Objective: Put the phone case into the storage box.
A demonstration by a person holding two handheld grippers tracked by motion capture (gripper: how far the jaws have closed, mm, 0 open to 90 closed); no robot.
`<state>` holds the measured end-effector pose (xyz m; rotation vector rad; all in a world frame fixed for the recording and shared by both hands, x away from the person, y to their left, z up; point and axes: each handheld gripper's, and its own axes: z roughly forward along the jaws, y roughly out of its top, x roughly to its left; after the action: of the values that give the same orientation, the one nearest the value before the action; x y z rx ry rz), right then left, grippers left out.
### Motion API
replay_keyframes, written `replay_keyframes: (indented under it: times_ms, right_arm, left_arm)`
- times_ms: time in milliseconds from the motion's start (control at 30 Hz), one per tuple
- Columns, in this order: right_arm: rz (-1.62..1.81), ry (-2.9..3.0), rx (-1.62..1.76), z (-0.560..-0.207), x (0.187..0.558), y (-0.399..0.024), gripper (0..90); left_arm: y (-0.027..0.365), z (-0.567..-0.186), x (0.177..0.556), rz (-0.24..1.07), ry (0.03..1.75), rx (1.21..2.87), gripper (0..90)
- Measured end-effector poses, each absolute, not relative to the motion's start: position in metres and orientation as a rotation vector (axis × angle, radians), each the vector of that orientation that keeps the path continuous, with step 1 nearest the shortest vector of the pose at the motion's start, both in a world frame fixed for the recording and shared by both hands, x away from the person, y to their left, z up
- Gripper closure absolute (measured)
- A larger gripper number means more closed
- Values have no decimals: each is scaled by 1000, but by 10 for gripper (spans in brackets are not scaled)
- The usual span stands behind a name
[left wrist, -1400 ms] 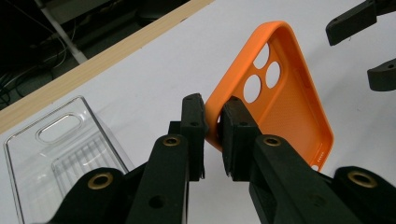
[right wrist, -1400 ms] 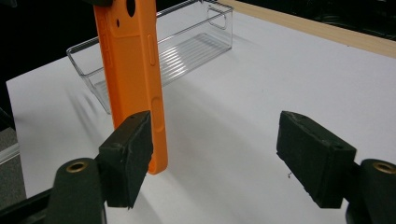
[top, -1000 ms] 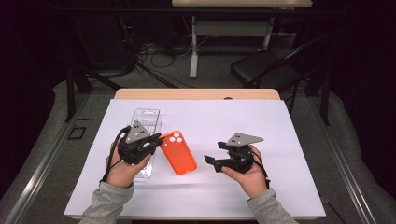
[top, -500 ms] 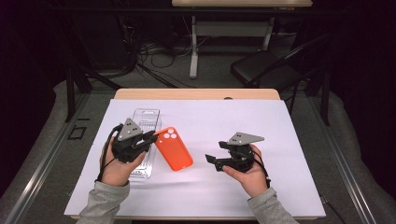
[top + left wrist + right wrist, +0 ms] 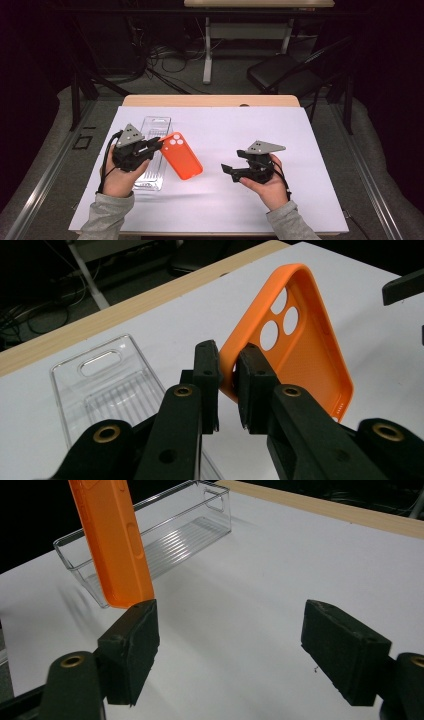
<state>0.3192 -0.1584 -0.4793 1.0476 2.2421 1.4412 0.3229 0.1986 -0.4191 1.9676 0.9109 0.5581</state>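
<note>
Left gripper [image 5: 156, 146], seen from the high view, pinches one corner of the orange phone case [image 5: 181, 156] and holds it over the white sheet [image 5: 220, 125] near its left edge. Just beside it, under the left hand [image 5: 120, 172], lies a clear plastic tray [image 5: 155, 125]. Right gripper [image 5: 226, 170] stays well apart, nearer the right edge, with jaws apart and nothing between them.

From the left gripper view, the pads [image 5: 207, 367] press on the rim of the case [image 5: 300, 345] at its corner by the camera holes; the tray [image 5: 107, 385] lies behind on the left.

From the right gripper view, this gripper [image 5: 230, 647] has just been opening and is empty. The case [image 5: 112, 540] hangs tilted before the tray [image 5: 175, 527].
</note>
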Motion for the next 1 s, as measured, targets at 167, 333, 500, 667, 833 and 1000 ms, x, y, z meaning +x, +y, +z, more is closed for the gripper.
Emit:
replay_keyframes:
  times_ms: [167,333,500,667,833,1000]
  right_arm:
    - [1447,2240,1059,-479,320,-159,195]
    - [1462,2249,1074,-479,320,-160,162]
    - [1462,2255,1078,-479,320,-161,154]
    - [1447,2270,1075,-480,320,-160,150]
    - [1438,2276,1078,-481,321,-161,148]
    - [1434,2269,1085,-481,322,-162,148]
  left_arm:
    - [205,-419,325,547,932,1943,806]
    - [214,-418,327,549,942,1922,806]
    - [223,-416,328,559,960,1889,805]
    - [230,-414,328,563,969,1877,806]
    - [235,-412,327,570,979,1859,805]
    - [239,-415,330,572,998,1840,805]
